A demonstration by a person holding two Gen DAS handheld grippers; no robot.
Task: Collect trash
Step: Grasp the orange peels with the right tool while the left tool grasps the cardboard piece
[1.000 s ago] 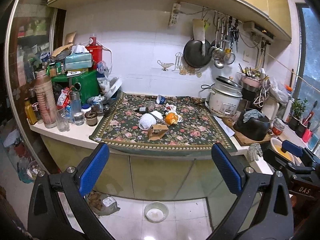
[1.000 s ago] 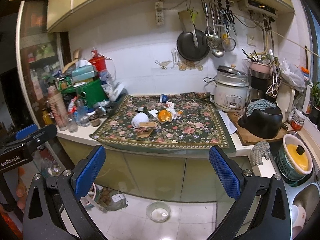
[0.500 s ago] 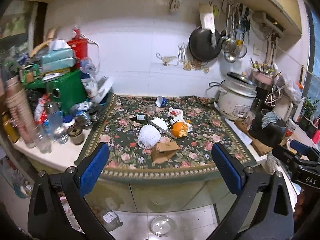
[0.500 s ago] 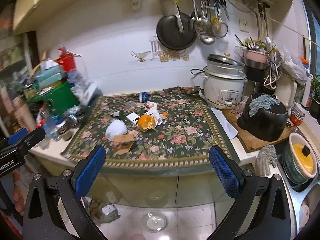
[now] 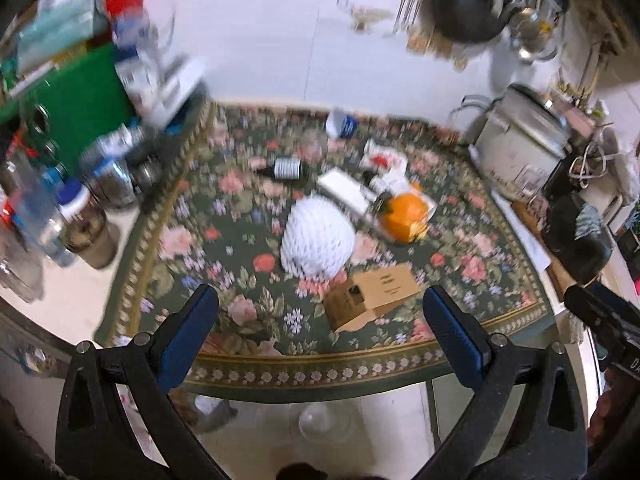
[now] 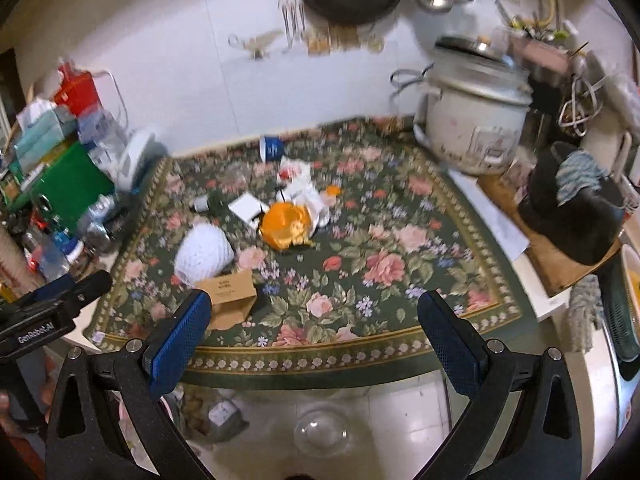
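Observation:
Trash lies on a floral cloth (image 5: 224, 256) on the counter: a white foam fruit net (image 5: 316, 236), a small open cardboard box (image 5: 372, 296), an orange peel (image 5: 404, 214), crumpled white wrappers (image 5: 384, 160), a white flat box (image 5: 344, 188), a small dark bottle (image 5: 286, 169) and a blue-white cup (image 5: 340, 122). The same pile shows in the right wrist view: net (image 6: 204, 254), box (image 6: 232, 296), orange (image 6: 286, 224). My left gripper (image 5: 320, 332) is open and empty, above the cloth's front edge. My right gripper (image 6: 316, 332) is open and empty, likewise.
A rice cooker (image 6: 472, 120) and a black pot with a cloth (image 6: 576, 212) stand at the right. Bottles, jars and a green box (image 5: 76, 104) crowd the left. A glass bowl (image 6: 320, 434) sits on the floor below the counter.
Both grippers have moved forward and closer to the counter; the trash pile looks larger. Both stay open and empty.

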